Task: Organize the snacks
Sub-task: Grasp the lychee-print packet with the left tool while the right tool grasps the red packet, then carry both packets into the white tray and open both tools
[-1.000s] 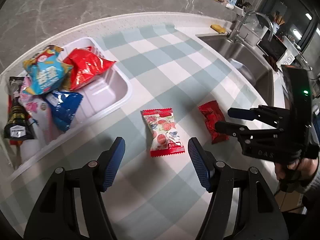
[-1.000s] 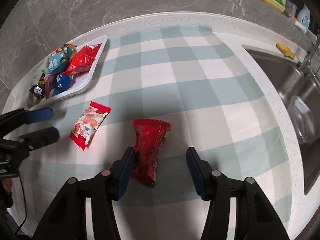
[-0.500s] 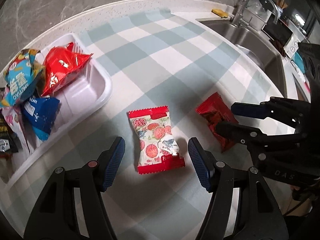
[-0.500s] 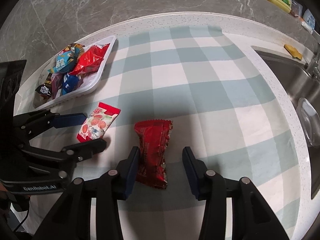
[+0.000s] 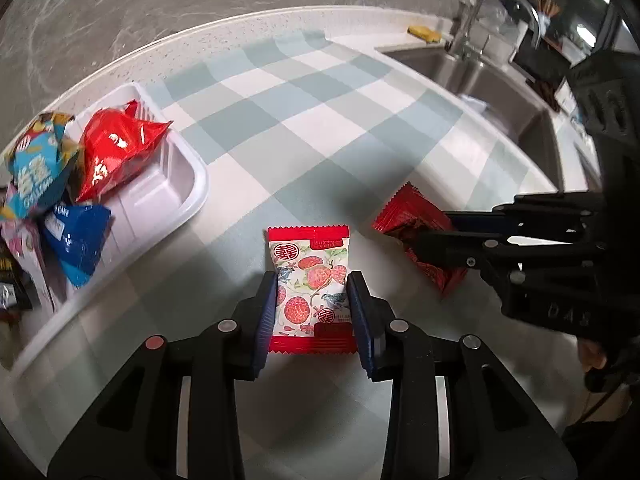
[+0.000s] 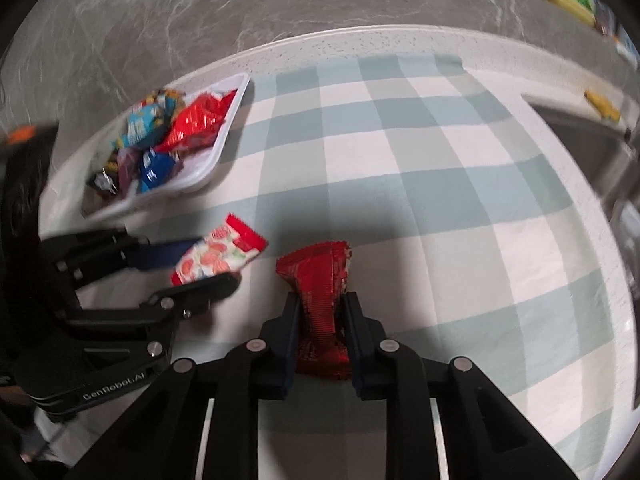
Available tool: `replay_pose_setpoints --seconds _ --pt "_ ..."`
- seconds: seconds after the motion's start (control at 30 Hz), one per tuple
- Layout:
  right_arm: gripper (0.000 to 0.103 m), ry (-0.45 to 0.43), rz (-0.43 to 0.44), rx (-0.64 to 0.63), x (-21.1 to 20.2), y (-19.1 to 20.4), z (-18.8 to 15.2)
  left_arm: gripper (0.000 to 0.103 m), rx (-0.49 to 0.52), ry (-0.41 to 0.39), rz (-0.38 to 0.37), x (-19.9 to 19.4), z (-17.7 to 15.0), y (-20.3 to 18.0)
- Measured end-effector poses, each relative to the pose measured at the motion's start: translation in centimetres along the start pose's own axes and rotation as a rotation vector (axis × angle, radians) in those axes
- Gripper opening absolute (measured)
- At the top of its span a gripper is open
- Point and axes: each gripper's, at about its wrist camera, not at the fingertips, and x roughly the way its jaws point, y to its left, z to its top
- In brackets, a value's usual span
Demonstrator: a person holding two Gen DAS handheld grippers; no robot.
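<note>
A white snack packet with red ends and a lychee print (image 5: 310,280) lies on the checked cloth. My left gripper (image 5: 312,292) is shut on it, the blue pads pressing its two sides; the packet also shows in the right wrist view (image 6: 218,258). My right gripper (image 6: 320,316) is shut on a red snack packet (image 6: 320,280), pinching it at the middle; this packet also shows in the left wrist view (image 5: 416,224). A white tray (image 5: 192,184) at the left holds several snack packets, red and blue among them.
The checked cloth (image 5: 320,128) covers a counter with a curved pale edge. A steel sink (image 5: 492,84) with a tap is at the far right. A yellow sponge (image 5: 424,32) lies by the sink. The two grippers are close side by side.
Both grippers have moved forward over their packets and closed on them. The left jaws went from wide open to gripping the lychee packet; the right jaws squeezed the red packet.
</note>
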Motion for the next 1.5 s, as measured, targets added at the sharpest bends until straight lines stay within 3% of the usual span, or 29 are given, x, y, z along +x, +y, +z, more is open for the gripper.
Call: replay_pose_setpoints --seconds 0.23,0.53,1.03,1.5 --pt "0.023 -0.015 0.117 0.092 -1.3 -0.9 0.2 0.032 -0.093 -0.044 -0.074 -2.6 -0.5 1.4" --pt "0.023 -0.030 0.223 0.101 -2.0 1.1 2.0 0.032 -0.199 -0.131 -0.079 -8.0 -0.9 4.9" --pt "0.023 -0.049 0.358 -0.027 -0.5 9.0 8.4 0.032 -0.450 -0.255 0.050 -14.4 -1.4 16.7" --pt "0.023 -0.040 0.398 -0.148 3.3 16.9 14.4 0.032 -0.550 -0.294 0.126 -15.2 -0.5 23.8"
